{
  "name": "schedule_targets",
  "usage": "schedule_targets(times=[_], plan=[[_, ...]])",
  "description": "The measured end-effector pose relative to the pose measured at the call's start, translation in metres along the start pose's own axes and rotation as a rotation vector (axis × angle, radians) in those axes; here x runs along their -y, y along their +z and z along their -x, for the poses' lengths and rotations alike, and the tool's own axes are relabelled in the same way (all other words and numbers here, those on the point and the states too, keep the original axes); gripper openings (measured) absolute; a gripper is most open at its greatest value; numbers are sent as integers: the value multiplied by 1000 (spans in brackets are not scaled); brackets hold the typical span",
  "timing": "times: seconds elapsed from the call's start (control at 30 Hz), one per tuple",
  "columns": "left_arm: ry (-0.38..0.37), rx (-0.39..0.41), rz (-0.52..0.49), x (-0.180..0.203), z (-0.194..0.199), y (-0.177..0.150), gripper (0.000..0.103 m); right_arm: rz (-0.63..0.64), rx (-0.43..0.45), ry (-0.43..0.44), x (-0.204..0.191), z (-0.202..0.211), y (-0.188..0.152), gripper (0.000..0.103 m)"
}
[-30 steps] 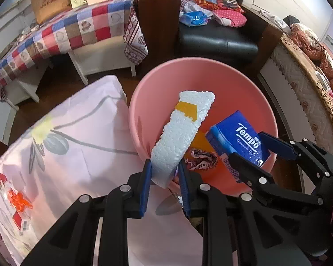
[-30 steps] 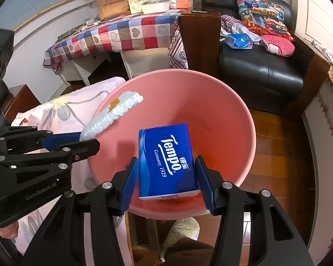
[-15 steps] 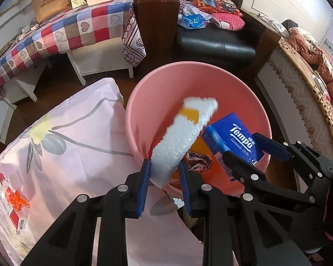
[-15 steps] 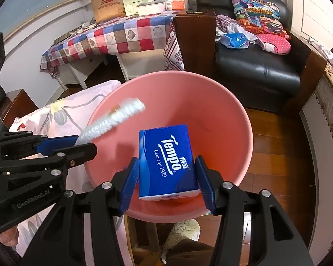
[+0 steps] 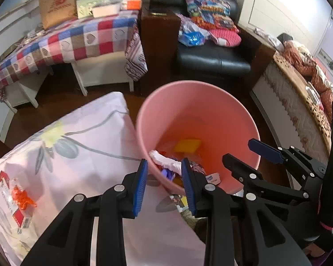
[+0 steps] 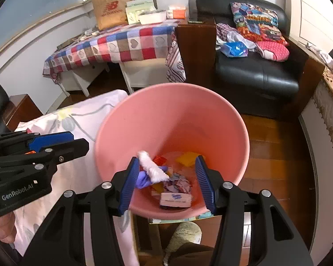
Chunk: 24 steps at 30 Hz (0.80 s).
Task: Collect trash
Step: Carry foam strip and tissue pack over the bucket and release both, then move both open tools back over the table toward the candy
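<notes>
Nearest the left wrist camera, the left claw [image 5: 164,178] hangs at the near rim of the pink bin [image 5: 211,115], its blue pads spreading apart and nothing pinched between them. The white foam strip [image 6: 152,168] lies loose down in the bin, seen past the pads rather than touching them. The right claw [image 6: 167,182] is poised over the bin mouth with its jaws standing apart and empty; beneath it the tissue pack [image 6: 176,200] rests on the bin floor among crumpled wrappers [image 6: 178,182], a purple scrap [image 6: 144,178] and a yellow piece [image 6: 188,157].

So both loads look delivered, and the step in hand is the clean getaway. To do it well, I'd let the left jaws finish widening before lifting, then raise both claws straight up and clear of the rim — a sideways drag could catch the thin plastic wall and tip the bin, which seems light.

Just left of the bin is the tabletop, covered with a pale flowered cloth [image 5: 66,155], and near its left edge lies a red-and-white packet [image 5: 13,199] with something orange on it. It looks like the likely next pickup for the left claw. It lies flat, so a low approach with one pad sliding under its edge would suit it.

Farther back stand a checked-cloth table [image 5: 66,42] with a brown paper bag [image 5: 56,6], and a black armchair [image 5: 213,59] — no concern here.
</notes>
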State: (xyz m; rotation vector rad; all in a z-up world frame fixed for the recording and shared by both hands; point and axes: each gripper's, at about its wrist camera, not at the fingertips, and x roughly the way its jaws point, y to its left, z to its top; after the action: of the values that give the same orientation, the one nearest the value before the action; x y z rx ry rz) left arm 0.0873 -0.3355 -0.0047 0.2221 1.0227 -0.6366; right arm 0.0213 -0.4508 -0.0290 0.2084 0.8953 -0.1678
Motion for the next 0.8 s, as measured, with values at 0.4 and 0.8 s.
schedule_targets(times=[0.4, 0.8], plan=[[83, 116, 76, -64, 61, -57, 30, 75, 50, 120, -64, 24, -13, 53], [222, 115, 266, -169, 96, -144, 30, 198, -26, 230, -152, 5, -33, 53]])
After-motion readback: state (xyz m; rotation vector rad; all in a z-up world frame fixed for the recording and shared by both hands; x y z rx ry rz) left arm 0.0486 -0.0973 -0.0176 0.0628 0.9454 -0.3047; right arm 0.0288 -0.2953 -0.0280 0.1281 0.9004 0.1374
